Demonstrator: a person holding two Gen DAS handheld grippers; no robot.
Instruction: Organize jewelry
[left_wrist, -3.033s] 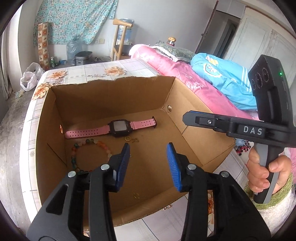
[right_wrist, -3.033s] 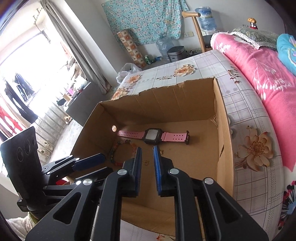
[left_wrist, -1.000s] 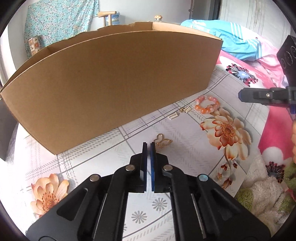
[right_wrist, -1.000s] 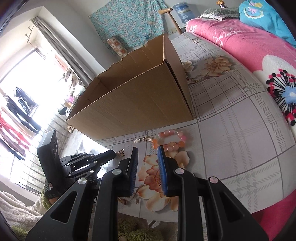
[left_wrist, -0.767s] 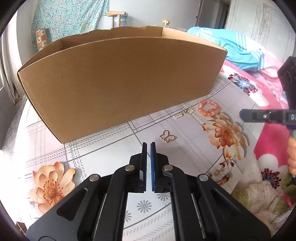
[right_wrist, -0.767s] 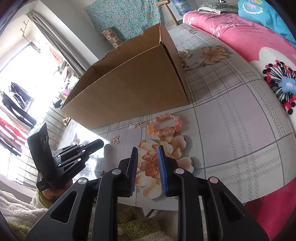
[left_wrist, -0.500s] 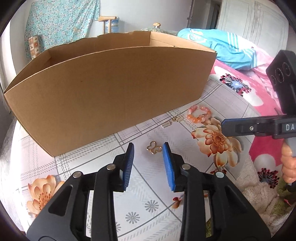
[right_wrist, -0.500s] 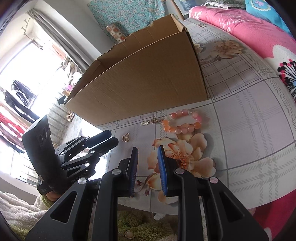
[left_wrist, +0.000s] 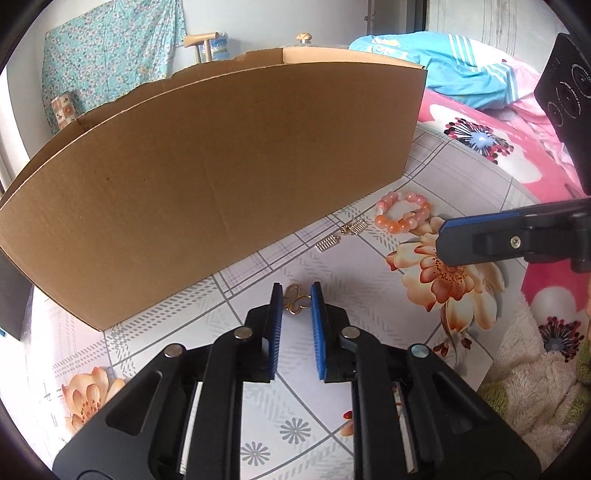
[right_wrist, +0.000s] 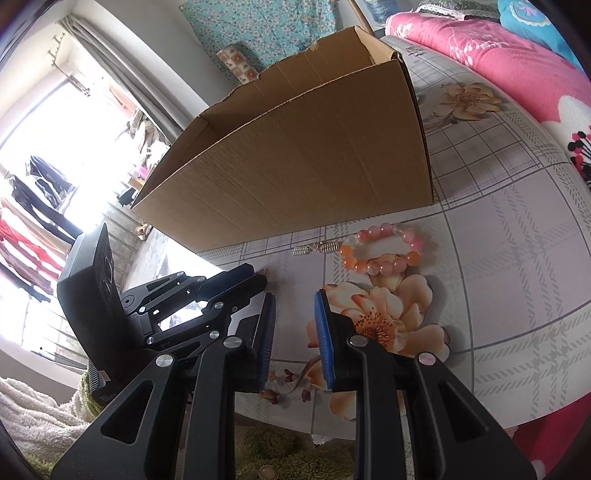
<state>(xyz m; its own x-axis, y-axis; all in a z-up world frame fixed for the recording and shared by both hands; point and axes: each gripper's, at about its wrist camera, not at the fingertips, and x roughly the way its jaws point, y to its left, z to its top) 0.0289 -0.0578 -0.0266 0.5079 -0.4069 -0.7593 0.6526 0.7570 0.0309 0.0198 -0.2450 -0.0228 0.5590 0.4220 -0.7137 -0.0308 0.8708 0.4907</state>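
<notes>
Floral checked tablecloth (left_wrist: 369, 314) under cardboard box (left_wrist: 221, 166); pink bedding (right_wrist: 498, 55) behind. Left gripper (left_wrist: 296, 301) parted narrowly around gold butterfly charm (left_wrist: 295, 300). Right gripper (right_wrist: 293, 306) parted narrowly, empty.

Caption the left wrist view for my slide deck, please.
Open left gripper straddles a gold butterfly charm on the floral tablecloth before a cardboard box.

The left gripper (left_wrist: 296, 295) is held low over the floral tablecloth (left_wrist: 258, 428), jaws parted. A gold butterfly charm (left_wrist: 295, 303) is seen lying between the blue pads (left_wrist: 317, 328), contact not discernible. The cardboard box (left_wrist: 207, 177) is seen behind. Two small gold clasps (left_wrist: 341, 236) and a pink bead bracelet (left_wrist: 402, 216) are located near its base. The right gripper (left_wrist: 443, 243) is seen entering from the right.
</notes>
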